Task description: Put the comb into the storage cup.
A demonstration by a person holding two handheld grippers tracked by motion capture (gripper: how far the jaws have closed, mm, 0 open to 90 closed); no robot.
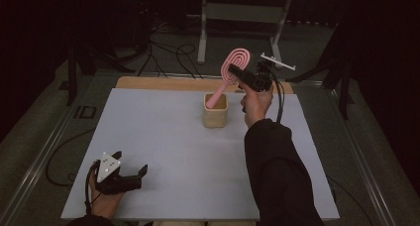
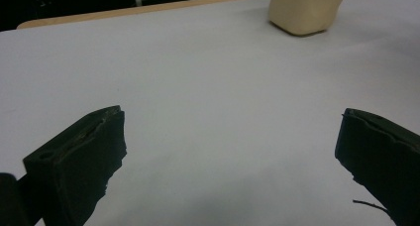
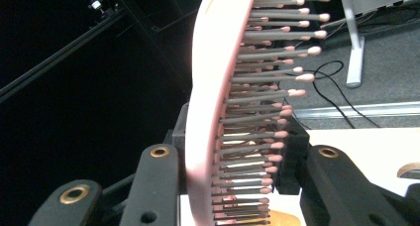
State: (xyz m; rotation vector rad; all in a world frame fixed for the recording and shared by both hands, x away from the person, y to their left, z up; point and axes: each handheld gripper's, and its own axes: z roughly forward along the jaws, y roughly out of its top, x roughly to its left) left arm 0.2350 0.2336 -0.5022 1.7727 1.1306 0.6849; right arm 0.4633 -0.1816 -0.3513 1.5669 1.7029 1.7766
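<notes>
right tongs point(image 1: 246, 76) are clamped on the head of the pink hairbrush point(image 1: 232, 72), bristles and back caught between the jaws; its handle end sits tilted inside the tan cup point(image 1: 215, 116) at the far middle of the table point(image 1: 163, 137). left tongs point(image 1: 130, 175) rest wide apart and empty near the front edge. recommendation: keep the grip firm, move the brush along its own handle line, and avoid tipping the light cup.

Pink hairbrush point(image 1: 231, 72) tilted, oval head up; handle end down inside beige cup point(image 1: 215, 116) at table's far middle.
</notes>
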